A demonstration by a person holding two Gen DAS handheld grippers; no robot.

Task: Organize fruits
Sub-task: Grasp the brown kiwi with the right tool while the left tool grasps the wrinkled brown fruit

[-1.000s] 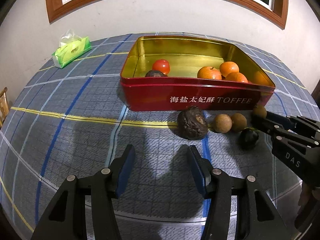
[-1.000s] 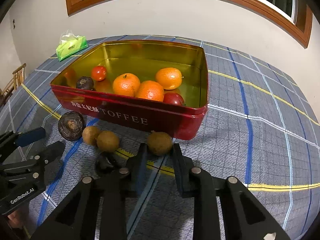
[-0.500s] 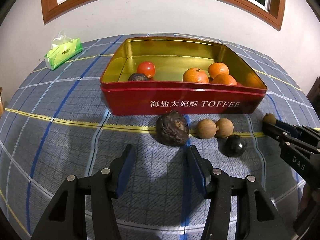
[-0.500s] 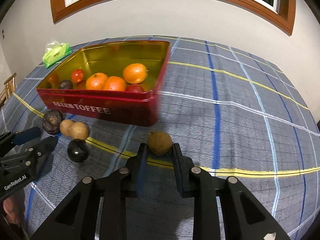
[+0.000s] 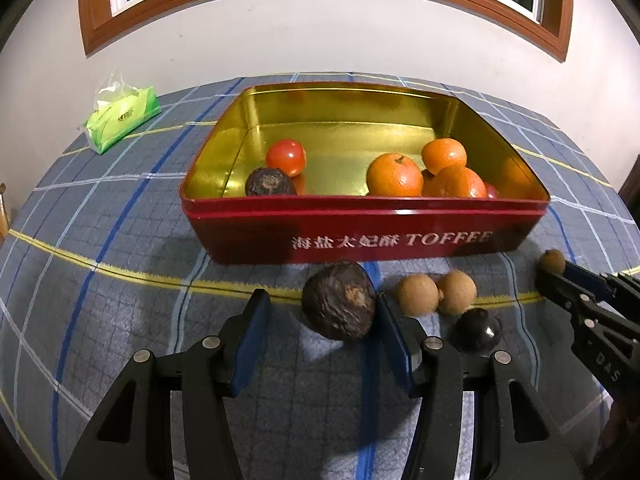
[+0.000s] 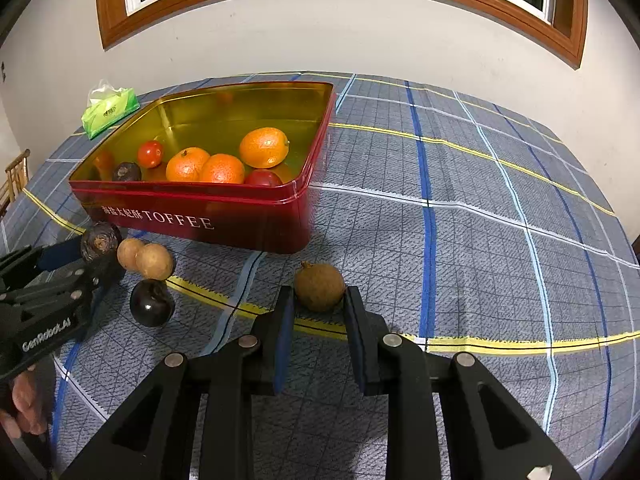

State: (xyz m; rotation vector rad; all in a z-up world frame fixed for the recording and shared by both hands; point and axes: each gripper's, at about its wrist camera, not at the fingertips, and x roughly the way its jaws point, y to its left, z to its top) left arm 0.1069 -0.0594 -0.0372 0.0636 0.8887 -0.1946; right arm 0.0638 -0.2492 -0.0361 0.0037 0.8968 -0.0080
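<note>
A dark wrinkled fruit (image 5: 338, 306) lies on the checked cloth before the red toffee tin (image 5: 360, 236). It sits between the fingers of my open left gripper (image 5: 322, 304), close to the right finger, with a gap on the left. My right gripper (image 6: 318, 296) is shut on a round brown fruit (image 6: 320, 286), right of the tin's near corner. In the left wrist view that fruit (image 5: 552, 261) shows at the right gripper's tips. The tin holds oranges (image 5: 394, 174), a tomato (image 5: 286, 157) and a dark fruit (image 5: 270, 182).
Two tan round fruits (image 5: 416, 294) and a glossy black fruit (image 5: 476, 328) lie between the grippers. A green tissue pack (image 5: 122, 118) lies at the table's far left. A wooden chair (image 6: 16, 172) stands past the left edge. A hand (image 6: 24, 408) grips the left tool.
My left gripper has moved up to the dark wrinkled fruit, which now sits between its fingers. My right gripper carried the brown fruit rightward, away from the tin's front.
</note>
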